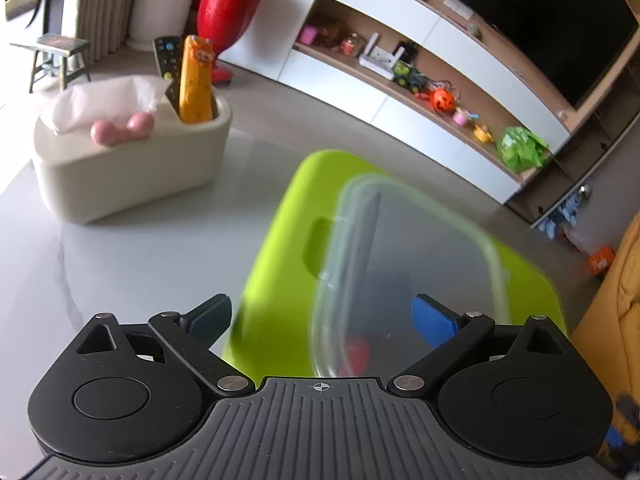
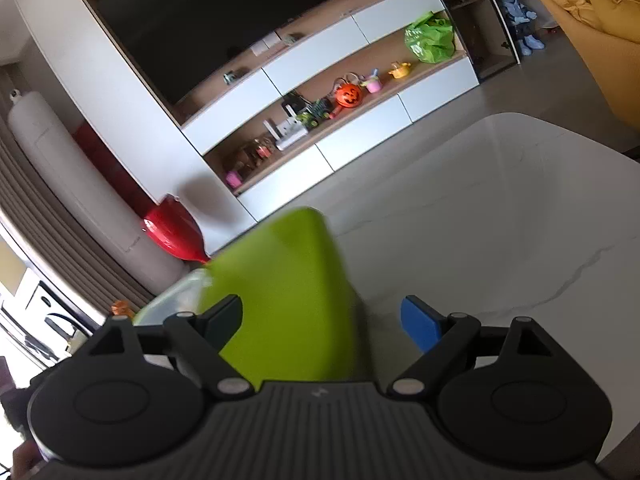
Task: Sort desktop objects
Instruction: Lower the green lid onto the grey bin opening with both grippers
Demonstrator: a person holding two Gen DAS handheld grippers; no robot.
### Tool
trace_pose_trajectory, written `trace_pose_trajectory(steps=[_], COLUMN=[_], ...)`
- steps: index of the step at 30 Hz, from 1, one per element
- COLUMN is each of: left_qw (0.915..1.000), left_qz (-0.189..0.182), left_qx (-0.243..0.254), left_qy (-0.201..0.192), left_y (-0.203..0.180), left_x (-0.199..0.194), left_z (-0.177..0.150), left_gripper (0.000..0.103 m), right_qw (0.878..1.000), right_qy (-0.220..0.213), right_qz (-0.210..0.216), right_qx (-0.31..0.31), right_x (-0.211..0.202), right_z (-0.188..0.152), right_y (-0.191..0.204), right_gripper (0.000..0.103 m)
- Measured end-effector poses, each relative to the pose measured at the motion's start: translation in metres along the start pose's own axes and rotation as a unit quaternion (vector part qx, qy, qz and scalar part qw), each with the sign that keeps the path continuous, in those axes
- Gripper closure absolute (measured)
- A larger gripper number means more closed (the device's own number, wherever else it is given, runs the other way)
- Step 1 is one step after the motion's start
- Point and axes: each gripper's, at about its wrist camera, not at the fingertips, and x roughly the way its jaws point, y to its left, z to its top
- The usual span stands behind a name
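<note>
The green box [image 1: 288, 216] looks like smooth plastic, a bit shiny. The see-through lid [image 1: 408, 264] on it looks like clear plastic. The table [image 1: 132, 256] is smooth and glossy, like pale stone with thin grey lines. The cream holder [image 1: 128, 176] looks matt and smooth. The left gripper [image 1: 322, 320] is black matt plastic with silver metal pins and a ridged grey top. Its pads [image 1: 434, 322] look rough

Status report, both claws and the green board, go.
Left claw open, empty. Right claw open, empty. Clear container sits on green board on the table. Beige organizer stands clear at far left.
</note>
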Motion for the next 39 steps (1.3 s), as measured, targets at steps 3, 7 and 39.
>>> trace_pose_trajectory(steps=[3, 7, 39], left_qw=[0.9994, 0.9943, 0.998], left_qz=[0.001, -0.048, -0.03], left_qx=[-0.032, -0.095, 0.05], left_qy=[-0.014, -0.006, 0.025], left_y=[0.022, 0.058, -0.009], left_x=[-0.025, -0.031, 0.031], left_z=[-0.01, -0.026, 0.022], left_gripper=[0.002, 0.0, 0.002], right_qw=[1.0, 0.998, 0.999], right_qy=[0.005, -0.031, 0.024], right_qz=[0.016, -0.015, -0.023], right_qx=[-0.011, -0.052, -0.003], right_x=[-0.002, 0.001, 0.036], right_z=[-0.006, -0.006, 0.001], right_y=[0.015, 0.021, -0.025], right_gripper=[0.013, 0.011, 0.045])
